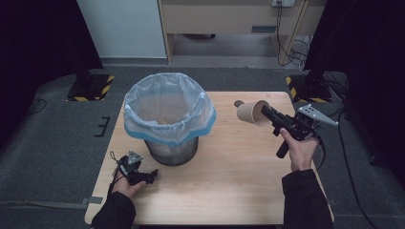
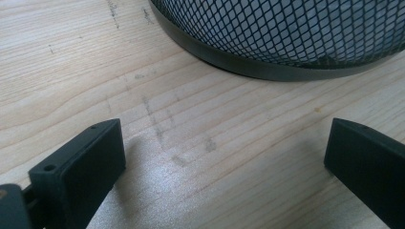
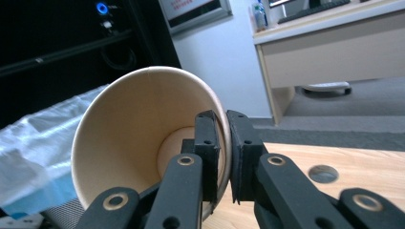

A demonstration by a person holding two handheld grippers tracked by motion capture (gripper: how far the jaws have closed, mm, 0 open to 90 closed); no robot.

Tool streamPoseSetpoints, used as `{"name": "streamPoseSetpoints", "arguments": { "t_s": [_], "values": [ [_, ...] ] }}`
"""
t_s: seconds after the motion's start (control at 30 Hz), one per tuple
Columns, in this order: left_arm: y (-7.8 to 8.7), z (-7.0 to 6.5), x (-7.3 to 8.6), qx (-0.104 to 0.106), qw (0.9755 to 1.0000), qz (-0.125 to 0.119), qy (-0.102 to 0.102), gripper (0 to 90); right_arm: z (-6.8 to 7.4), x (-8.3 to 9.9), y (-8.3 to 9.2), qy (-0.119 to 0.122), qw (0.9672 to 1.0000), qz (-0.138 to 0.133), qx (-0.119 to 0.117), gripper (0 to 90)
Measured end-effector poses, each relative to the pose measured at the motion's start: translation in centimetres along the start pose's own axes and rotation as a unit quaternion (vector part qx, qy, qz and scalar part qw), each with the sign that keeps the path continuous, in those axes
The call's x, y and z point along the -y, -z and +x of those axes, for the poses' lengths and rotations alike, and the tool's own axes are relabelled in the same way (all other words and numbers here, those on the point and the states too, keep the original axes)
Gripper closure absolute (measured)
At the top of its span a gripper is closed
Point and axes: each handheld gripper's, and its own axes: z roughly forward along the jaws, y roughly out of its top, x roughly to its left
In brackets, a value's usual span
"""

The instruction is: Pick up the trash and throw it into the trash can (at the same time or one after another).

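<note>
A brown paper cup [image 1: 250,113] lies on its side in the air above the table's right part, its mouth facing my right gripper [image 1: 266,112]. In the right gripper view the cup [image 3: 129,138] has its rim wall pinched between the two black jaws of the right gripper [image 3: 224,157], one jaw inside, one outside. A black mesh waste bin [image 1: 169,119] lined with a pale blue bag stands left of centre. My left gripper [image 1: 152,175] rests low on the table near the bin's base, and in the left gripper view the left gripper [image 2: 224,148] is open over bare wood.
The wooden table [image 1: 229,191] has a round cable hole [image 1: 238,103] near its far right edge, just behind the cup. The bin's mesh base [image 2: 286,38] sits close ahead of the left jaws. Dark floor and stands surround the table.
</note>
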Motion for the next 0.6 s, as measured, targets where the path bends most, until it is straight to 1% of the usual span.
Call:
{"name": "streamPoseSetpoints", "arguments": {
  "t_s": [0.2, 0.33, 0.47, 0.6],
  "values": [
    [0.0, 0.0, 0.0, 0.000, 1.0000, 0.000, 0.000, 0.0, 0.9, -0.9, 0.4, 0.003, 0.9997, -0.022, -0.012, 84.1],
    [0.0, 0.0, 0.0, 0.000, 1.0000, 0.000, 0.000, 0.0, 1.7, -1.4, 0.2, 0.010, 0.9993, -0.028, -0.020, 84.1],
    [0.0, 0.0, 0.0, 0.000, 1.0000, 0.000, 0.000, 0.0, 2.7, -2.2, 0.0, 0.012, 0.9983, -0.046, -0.032, 84.1],
    [0.0, 0.0, 0.0, 0.000, 1.0000, 0.000, 0.000, 0.0, 3.6, -2.8, -0.2, 0.014, 0.9974, -0.057, -0.043, 84.1]
  ]
}}
